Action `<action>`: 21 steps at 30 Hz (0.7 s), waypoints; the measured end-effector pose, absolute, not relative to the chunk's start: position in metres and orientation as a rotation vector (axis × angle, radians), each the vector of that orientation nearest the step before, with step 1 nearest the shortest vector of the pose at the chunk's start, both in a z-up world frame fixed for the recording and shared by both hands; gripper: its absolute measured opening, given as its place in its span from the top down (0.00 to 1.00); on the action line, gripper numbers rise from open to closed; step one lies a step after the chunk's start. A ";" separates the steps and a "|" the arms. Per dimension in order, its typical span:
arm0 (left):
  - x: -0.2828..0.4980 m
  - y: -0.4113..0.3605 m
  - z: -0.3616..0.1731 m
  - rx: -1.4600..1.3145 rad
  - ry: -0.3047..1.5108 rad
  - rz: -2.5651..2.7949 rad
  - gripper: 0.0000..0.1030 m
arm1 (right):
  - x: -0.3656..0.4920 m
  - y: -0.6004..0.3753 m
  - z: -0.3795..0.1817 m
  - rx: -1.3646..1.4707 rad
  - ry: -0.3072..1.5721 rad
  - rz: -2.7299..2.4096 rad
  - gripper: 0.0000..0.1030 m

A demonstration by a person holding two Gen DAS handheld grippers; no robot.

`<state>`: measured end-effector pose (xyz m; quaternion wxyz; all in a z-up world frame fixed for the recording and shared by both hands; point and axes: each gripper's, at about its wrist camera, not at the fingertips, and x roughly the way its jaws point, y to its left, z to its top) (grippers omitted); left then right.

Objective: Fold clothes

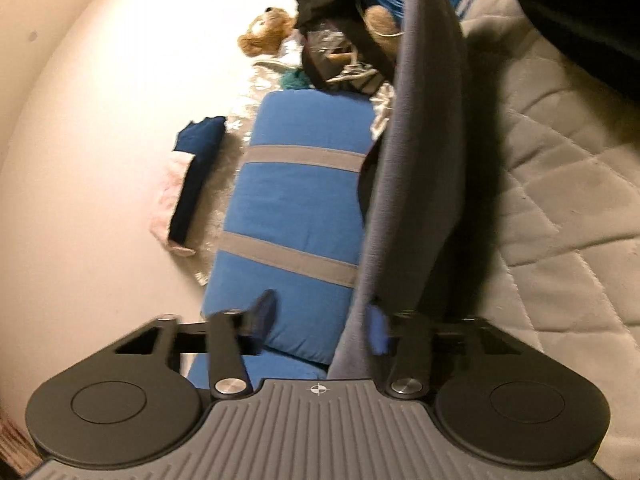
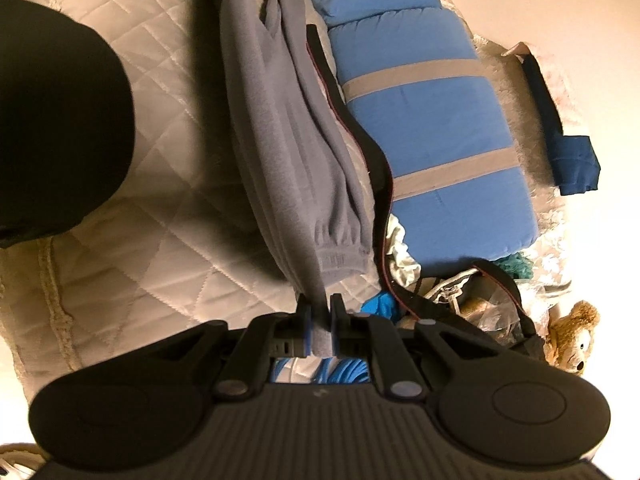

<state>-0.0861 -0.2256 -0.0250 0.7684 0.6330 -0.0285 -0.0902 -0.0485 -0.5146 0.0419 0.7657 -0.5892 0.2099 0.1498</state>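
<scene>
— While the right gripper point(image 2: 319, 320) pinches 1 end of the grey fleece garment point(image 2: 288, 128), which hangs stretched over the quilted bed cover point(image 2: 120, 184) beside the blue rolled bedding point(image 2: 432, 120), what could slip?

— The left gripper point(image 1: 320, 320) stands wide, cloth lying only against 1 finger. If the left closes short, that end may drop and bunch, spoiling the fold.
</scene>
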 end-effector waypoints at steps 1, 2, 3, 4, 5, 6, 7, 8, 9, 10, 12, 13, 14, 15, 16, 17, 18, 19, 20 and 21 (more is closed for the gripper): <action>-0.087 -0.227 -0.025 1.387 -0.030 -0.217 0.82 | -0.049 -0.515 0.041 -1.283 0.458 0.326 0.91; -0.088 -0.228 -0.024 1.390 0.014 -0.241 0.89 | -0.050 -0.515 0.040 -1.286 0.459 0.327 0.91; -0.090 -0.230 -0.022 1.389 0.062 -0.272 0.96 | -0.051 -0.514 0.038 -1.293 0.460 0.325 0.91; -0.091 -0.230 -0.021 1.394 0.102 -0.302 0.97 | -0.052 -0.514 0.036 -1.300 0.462 0.323 0.91; -0.093 -0.229 -0.020 1.400 0.140 -0.333 0.97 | -0.053 -0.514 0.034 -1.306 0.463 0.322 0.91; -0.095 -0.229 -0.018 1.396 0.178 -0.366 0.97 | -0.053 -0.513 0.032 -1.313 0.464 0.320 0.91; -0.098 -0.228 -0.016 1.390 0.215 -0.400 0.98 | -0.054 -0.513 0.030 -1.317 0.466 0.320 0.91; -0.100 -0.227 -0.014 1.385 0.245 -0.431 0.98 | -0.055 -0.512 0.028 -1.322 0.468 0.321 0.91; -0.102 -0.225 -0.012 1.380 0.274 -0.462 0.98 | -0.056 -0.513 0.027 -1.320 0.474 0.322 0.92; -0.105 -0.223 -0.010 1.370 0.296 -0.484 0.98 | -0.057 -0.513 0.026 -1.318 0.479 0.322 0.92; -0.109 -0.219 -0.006 1.348 0.338 -0.526 0.98 | -0.058 -0.515 0.024 -1.314 0.490 0.324 0.92; -0.111 -0.218 -0.004 1.333 0.360 -0.544 0.98 | -0.059 -0.515 0.023 -1.312 0.495 0.325 0.92; -0.113 -0.217 -0.002 1.318 0.382 -0.560 0.98 | -0.060 -0.516 0.022 -1.310 0.500 0.326 0.92; -0.115 -0.216 -0.001 1.307 0.400 -0.574 0.98 | -0.060 -0.516 0.021 -1.308 0.505 0.327 0.92; -0.117 -0.216 0.000 1.297 0.416 -0.586 0.98 | -0.061 -0.517 0.020 -1.306 0.511 0.328 0.92; -0.119 -0.215 0.000 1.288 0.432 -0.598 0.98 | -0.062 -0.517 0.019 -1.304 0.516 0.329 0.92; -0.121 -0.215 0.001 1.278 0.448 -0.610 0.98 | -0.062 -0.518 0.018 -1.302 0.521 0.330 0.92; -0.121 -0.215 0.001 1.269 0.464 -0.623 0.98 | -0.063 -0.518 0.017 -1.300 0.527 0.331 0.92; -0.120 -0.216 0.000 1.267 0.480 -0.636 0.98 | -0.063 -0.519 0.016 -1.298 0.532 0.331 0.92; -0.119 -0.217 -0.001 1.267 0.496 -0.650 0.98 | -0.063 -0.519 0.015 -1.299 0.537 0.332 0.92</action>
